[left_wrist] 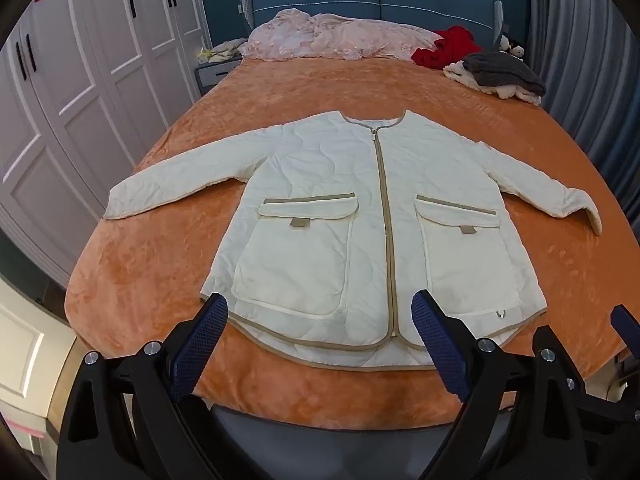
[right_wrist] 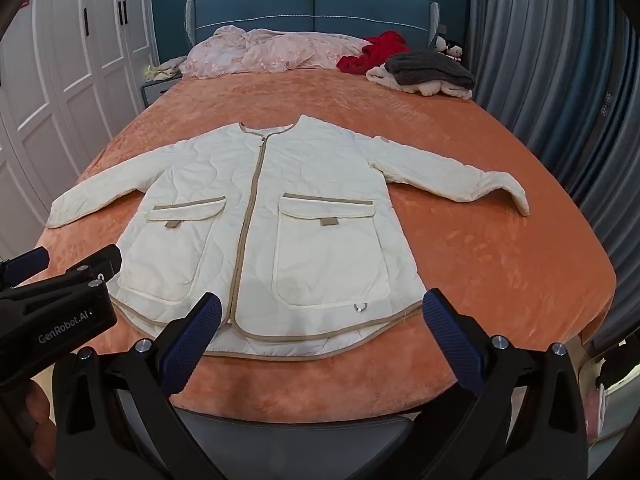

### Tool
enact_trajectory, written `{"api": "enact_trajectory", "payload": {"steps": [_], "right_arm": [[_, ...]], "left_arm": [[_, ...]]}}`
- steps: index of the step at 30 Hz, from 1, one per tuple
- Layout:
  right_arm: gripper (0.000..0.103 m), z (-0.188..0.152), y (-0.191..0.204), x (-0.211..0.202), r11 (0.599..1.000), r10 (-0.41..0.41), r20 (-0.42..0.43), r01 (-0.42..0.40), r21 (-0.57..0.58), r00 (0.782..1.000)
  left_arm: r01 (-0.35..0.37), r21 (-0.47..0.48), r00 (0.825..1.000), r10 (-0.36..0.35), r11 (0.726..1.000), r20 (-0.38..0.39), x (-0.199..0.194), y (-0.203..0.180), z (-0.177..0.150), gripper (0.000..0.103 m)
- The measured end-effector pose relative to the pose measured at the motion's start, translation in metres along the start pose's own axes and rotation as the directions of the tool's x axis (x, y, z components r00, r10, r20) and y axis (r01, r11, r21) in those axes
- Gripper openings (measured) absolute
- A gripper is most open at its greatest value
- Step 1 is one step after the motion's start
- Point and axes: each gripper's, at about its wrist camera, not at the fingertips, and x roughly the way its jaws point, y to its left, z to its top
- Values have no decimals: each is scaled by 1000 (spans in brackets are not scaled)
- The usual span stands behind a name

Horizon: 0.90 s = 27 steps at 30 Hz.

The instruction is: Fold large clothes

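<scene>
A cream quilted jacket (left_wrist: 344, 216) with tan trim, a zipped front and two flap pockets lies flat, front up, on the orange bedspread (left_wrist: 152, 280), both sleeves spread out. It also shows in the right wrist view (right_wrist: 272, 224). My left gripper (left_wrist: 320, 312) is open and empty, hovering above the jacket's hem at the foot of the bed. My right gripper (right_wrist: 320, 312) is open and empty, above the hem's right part. The left gripper's body also shows at the left edge of the right wrist view (right_wrist: 60, 304).
A pink duvet (left_wrist: 332, 38), a red garment (left_wrist: 448, 46) and a grey-and-white clothes pile (left_wrist: 500, 74) lie at the head of the bed. White wardrobes (left_wrist: 72, 92) stand on the left, grey curtains (left_wrist: 592, 80) on the right. A bedside table (left_wrist: 216, 70) holds small items.
</scene>
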Motion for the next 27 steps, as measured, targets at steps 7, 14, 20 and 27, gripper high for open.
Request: {"api": "enact_trajectory", "payload": {"steps": [7,14,20,27], "right_arm": [[98,5,2,-1,1000,-5,-1,5,1,1000],[98,9,1,-3,1000,-4,-5,4,2,1000],[98,9,1,-4,1000,-5,-3,5,-2,1000],[98,8,2,-3,1000,-6,-2,6,-2,1000]], "left_arm": [[8,-10,1000,-8,1000,0,1,3,1,90],[-1,-1,1000,1,1000,3,1,2,1,90],[-2,0,1000,2,1000,2,0,2,4,90],[-1,2,1000,1,1000,2,0,3,3,90]]}}
